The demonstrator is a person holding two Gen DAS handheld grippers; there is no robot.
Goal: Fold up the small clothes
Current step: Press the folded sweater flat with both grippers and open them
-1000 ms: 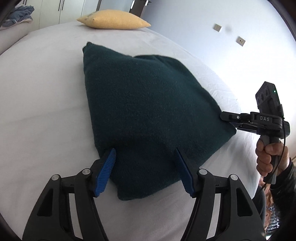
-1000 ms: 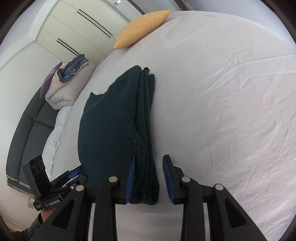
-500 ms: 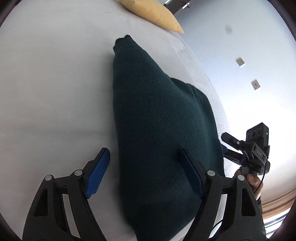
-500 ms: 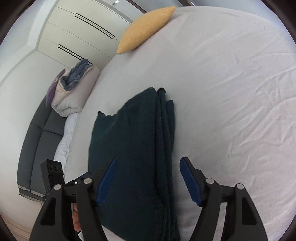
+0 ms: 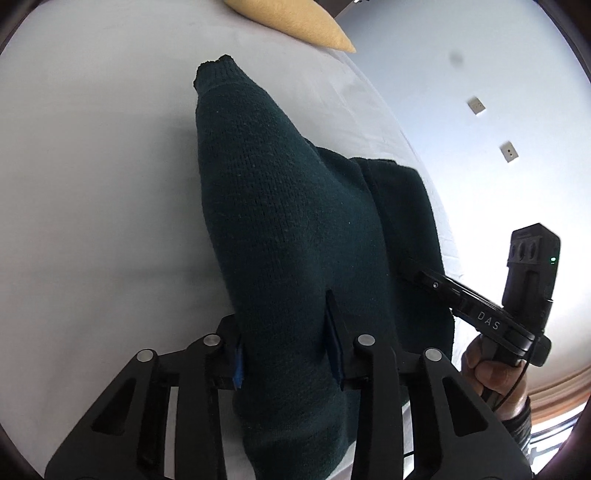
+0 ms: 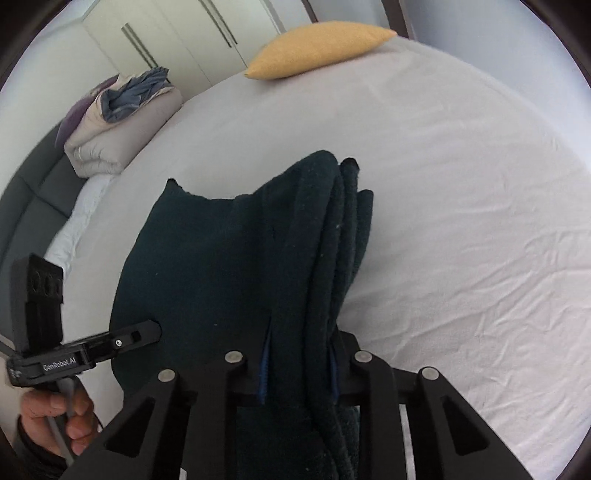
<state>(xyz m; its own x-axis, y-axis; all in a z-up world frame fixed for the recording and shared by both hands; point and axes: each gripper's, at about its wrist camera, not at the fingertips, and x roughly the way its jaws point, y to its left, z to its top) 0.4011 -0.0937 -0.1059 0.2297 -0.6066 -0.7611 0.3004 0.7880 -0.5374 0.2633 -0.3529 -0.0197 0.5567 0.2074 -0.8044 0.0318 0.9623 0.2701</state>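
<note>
The place was a bedroom in a home. A wide bed (image 6: 461, 184) with a white sheet filled the view, with a yellow pillow (image 6: 317, 48) at its far end, a folded duvet (image 6: 122, 122) beside it, and tall white wardrobe doors (image 6: 177, 33) behind.

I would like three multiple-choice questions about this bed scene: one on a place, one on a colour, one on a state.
1. Where is the yellow pillow?
A. far end of the bed
B. under the sweater
C. on the floor

2. What colour is the sweater?
A. red
B. dark green
C. white

3. How are the grippers?
A. both open
B. only one closed
C. both closed on the sweater

Answers:
1 A: it lies beyond the sweater.
2 B: the knit looks dark green.
3 C: the left gripper and right gripper each pinch fabric.
</note>
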